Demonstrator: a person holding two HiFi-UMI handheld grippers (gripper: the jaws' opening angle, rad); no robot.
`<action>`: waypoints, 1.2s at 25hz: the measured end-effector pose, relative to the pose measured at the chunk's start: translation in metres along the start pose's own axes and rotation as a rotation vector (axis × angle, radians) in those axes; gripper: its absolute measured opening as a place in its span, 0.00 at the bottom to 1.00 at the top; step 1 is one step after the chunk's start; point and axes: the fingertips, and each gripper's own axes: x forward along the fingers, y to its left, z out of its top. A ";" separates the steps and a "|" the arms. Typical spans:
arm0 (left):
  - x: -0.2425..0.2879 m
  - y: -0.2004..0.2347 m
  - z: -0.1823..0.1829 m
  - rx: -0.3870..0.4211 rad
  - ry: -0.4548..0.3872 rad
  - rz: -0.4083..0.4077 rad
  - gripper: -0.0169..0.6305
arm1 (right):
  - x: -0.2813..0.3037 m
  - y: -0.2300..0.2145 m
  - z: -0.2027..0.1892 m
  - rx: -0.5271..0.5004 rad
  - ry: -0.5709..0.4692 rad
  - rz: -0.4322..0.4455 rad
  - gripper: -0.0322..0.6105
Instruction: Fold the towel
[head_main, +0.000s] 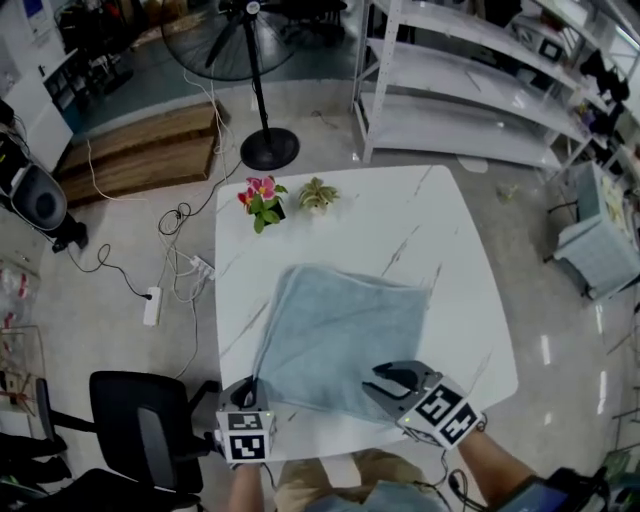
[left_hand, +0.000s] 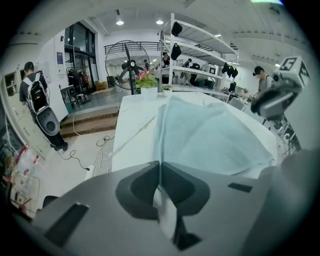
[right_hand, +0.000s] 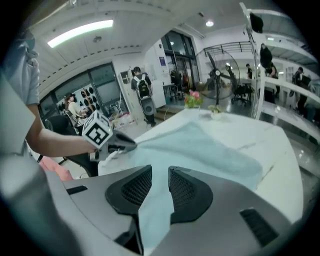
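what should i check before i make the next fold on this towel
1. left gripper shut on towel corner: ok
2. right gripper clamped on towel: not ok, jaws apart, fabric loose between them
3. towel's far edge flat on table: ok
4. flowering plant and small green plant clear of towel: ok
5. bare table beyond towel for folding: ok

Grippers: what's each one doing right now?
Left gripper: shut on the towel.
Right gripper: open, towel between its jaws, not pinched.
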 end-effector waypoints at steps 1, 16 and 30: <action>0.000 0.000 0.000 -0.006 -0.002 -0.003 0.06 | 0.000 -0.009 0.022 -0.031 -0.034 -0.008 0.24; -0.003 -0.004 0.005 -0.074 -0.032 -0.081 0.06 | 0.133 -0.111 0.147 -0.480 0.012 0.090 0.33; -0.003 -0.007 0.004 -0.098 -0.026 -0.110 0.06 | 0.169 -0.120 0.155 -0.550 0.022 0.160 0.08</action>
